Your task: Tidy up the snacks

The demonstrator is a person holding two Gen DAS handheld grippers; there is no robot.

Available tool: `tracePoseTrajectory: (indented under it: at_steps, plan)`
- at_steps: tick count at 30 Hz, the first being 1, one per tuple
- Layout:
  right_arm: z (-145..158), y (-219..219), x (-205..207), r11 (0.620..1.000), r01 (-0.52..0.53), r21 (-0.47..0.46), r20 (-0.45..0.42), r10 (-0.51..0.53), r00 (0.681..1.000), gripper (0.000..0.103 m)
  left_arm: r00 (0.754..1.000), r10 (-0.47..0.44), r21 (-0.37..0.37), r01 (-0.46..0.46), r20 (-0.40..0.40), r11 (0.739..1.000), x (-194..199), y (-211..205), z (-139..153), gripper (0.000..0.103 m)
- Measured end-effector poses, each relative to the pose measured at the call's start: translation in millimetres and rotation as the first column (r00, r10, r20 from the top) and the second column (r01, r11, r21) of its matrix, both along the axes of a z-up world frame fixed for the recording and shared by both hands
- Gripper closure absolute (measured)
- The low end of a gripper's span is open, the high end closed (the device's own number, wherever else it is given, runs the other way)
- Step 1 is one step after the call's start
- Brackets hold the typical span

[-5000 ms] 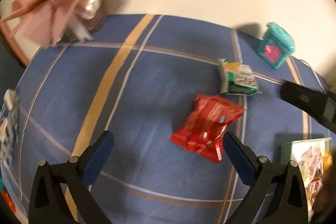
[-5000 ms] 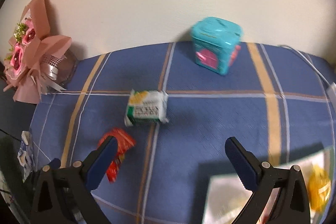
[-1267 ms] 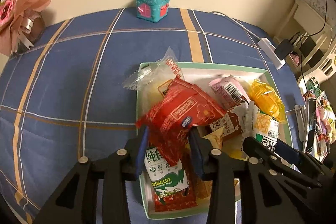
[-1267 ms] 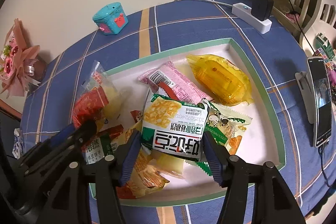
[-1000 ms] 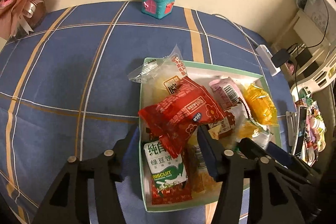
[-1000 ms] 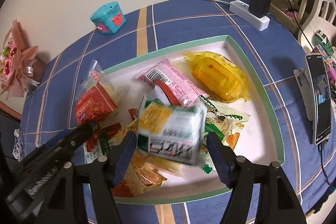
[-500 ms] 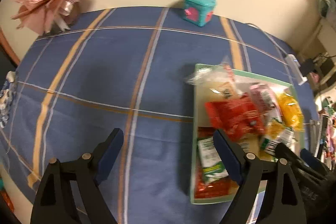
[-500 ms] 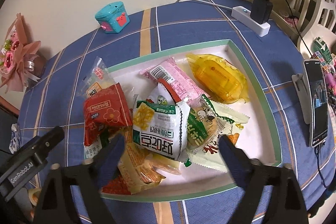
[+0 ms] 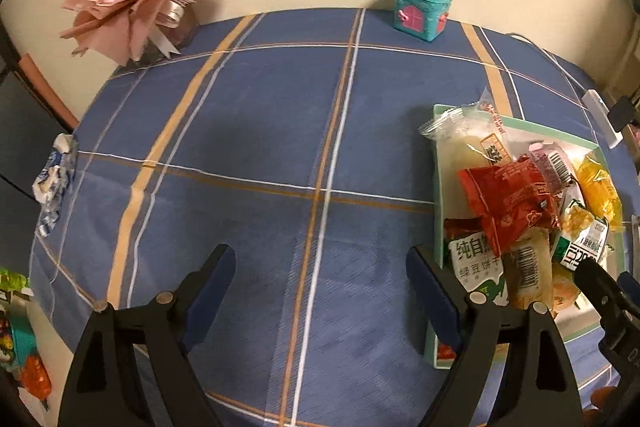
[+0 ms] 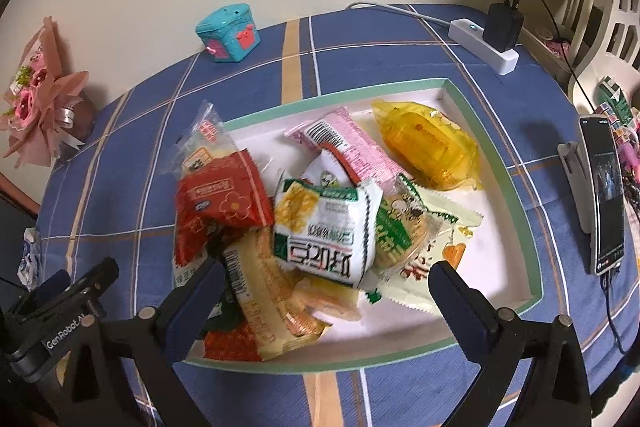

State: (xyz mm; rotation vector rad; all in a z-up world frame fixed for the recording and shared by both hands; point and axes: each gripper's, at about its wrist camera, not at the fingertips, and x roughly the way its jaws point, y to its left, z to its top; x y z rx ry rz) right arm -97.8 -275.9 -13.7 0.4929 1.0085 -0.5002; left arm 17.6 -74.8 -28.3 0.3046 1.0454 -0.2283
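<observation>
Both packets I carried a second ago now lie in the tray (image 10: 496, 155): the red packet (image 10: 220, 199) at nine o'clock, the green-and-white packet (image 10: 326, 231) at centre. My left gripper (image 9: 320, 287) and right gripper (image 10: 324, 291) gape wide, empty; the cloth shows no stray snacks.

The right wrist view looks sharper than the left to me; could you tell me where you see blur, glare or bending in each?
Left wrist view: softer, tablecloth smeared near the bottom, plaid lines bowed by the fisheye, dim warm light. Right wrist view: crisp print on the green and white packet, glare on the yellow packet, tray rim curved.
</observation>
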Motion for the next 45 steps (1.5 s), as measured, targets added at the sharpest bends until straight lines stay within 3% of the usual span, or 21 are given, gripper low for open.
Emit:
tracePoseTrajectory:
  at_steps: [17, 30, 45]
  plan:
    - [12.4, 44.3, -14.7, 0.997, -0.062, -0.049, 0.013, 0.063, 0.998, 0.0, 0.996, -0.025, 0.032, 0.022, 0.087, 0.999, -47.3, 26.1, 23.4, 0.015]
    - [23.3, 68.8, -53.8, 0.993, -0.074, -0.093, 0.046, 0.078, 0.996, 0.0, 0.995, -0.031, 0.079, 0.024, 0.094, 0.997, -66.9, 46.9, 22.4, 0.015]
    - [26.3, 72.8, -57.3, 0.991, -0.084, -0.104, 0.048, 0.089, 0.995, 0.0, 0.994, -0.041, 0.09, 0.032, 0.097, 0.995, -72.6, 50.2, 25.0, 0.015]
